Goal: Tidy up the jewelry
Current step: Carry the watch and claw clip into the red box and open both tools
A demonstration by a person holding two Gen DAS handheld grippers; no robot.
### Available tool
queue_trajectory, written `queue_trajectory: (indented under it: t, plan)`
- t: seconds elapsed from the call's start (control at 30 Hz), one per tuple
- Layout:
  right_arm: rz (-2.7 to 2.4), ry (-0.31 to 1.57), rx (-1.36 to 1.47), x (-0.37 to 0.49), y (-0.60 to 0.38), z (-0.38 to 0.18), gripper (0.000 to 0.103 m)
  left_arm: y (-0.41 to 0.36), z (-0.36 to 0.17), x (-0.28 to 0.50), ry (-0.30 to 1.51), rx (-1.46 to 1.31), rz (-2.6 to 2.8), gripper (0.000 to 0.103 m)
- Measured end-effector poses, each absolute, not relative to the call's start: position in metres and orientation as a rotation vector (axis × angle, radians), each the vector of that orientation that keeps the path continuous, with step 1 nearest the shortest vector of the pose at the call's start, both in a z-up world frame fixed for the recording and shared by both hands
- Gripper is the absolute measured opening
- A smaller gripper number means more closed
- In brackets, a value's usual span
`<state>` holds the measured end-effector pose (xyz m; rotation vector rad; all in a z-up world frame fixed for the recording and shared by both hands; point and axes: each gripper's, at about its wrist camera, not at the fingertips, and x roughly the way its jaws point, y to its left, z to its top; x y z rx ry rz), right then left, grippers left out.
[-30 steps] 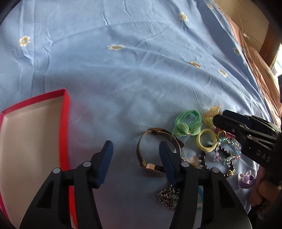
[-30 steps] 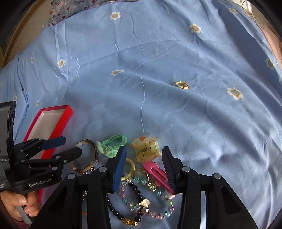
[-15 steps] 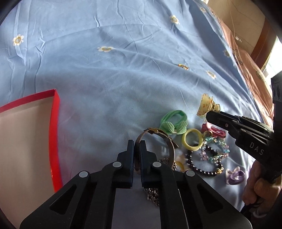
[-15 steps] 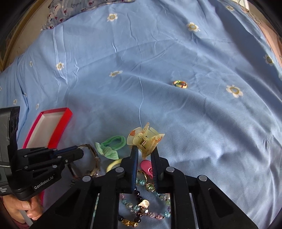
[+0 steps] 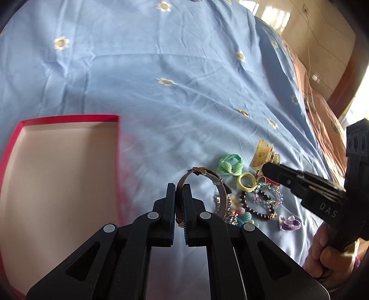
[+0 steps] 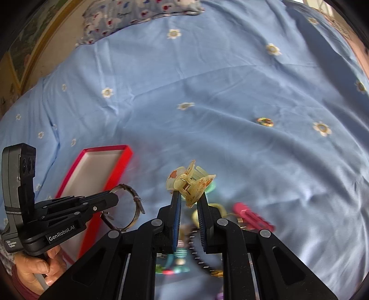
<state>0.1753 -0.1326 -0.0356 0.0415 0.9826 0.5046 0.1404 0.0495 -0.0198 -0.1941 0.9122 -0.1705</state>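
My left gripper [image 5: 178, 189] is shut on a brown mesh-band watch [image 5: 205, 177] and holds it up off the blue sheet; the same watch [image 6: 129, 196] shows in the right wrist view, beside the red box. My right gripper [image 6: 189, 198] is shut on a yellow hair claw clip [image 6: 190, 182], lifted above the pile; the clip [image 5: 264, 153] also shows in the left wrist view. The red box [image 5: 69, 120] with a pale inside lies open to the left. A jewelry pile holds a green scrunchie [image 5: 230, 163], a yellow ring [image 5: 246, 182] and bead bracelets [image 5: 260, 203].
A pink hair clip [image 6: 251, 215] lies right of my right gripper. A small multicolour ring [image 6: 265, 121] lies alone further out on the flowered blue sheet [image 6: 207, 92]. A purple hair tie [image 5: 290, 222] lies at the pile's near right. A patterned pillow [image 6: 138, 11] is at the far edge.
Both grippers have risen with their loads: the watch is now off the sheet and nearer the red box, and the claw clip is higher above the pile.
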Motion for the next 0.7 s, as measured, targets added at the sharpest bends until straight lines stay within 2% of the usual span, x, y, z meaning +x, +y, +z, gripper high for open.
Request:
queue_trajectory:
  t: [0.7]
  plan:
    - [0.766, 1.001, -0.033, 0.154, 0.006, -0.043, 0.014, 0.187, -0.013, 0.107, 0.846, -0.318, 0.081, 0.004]
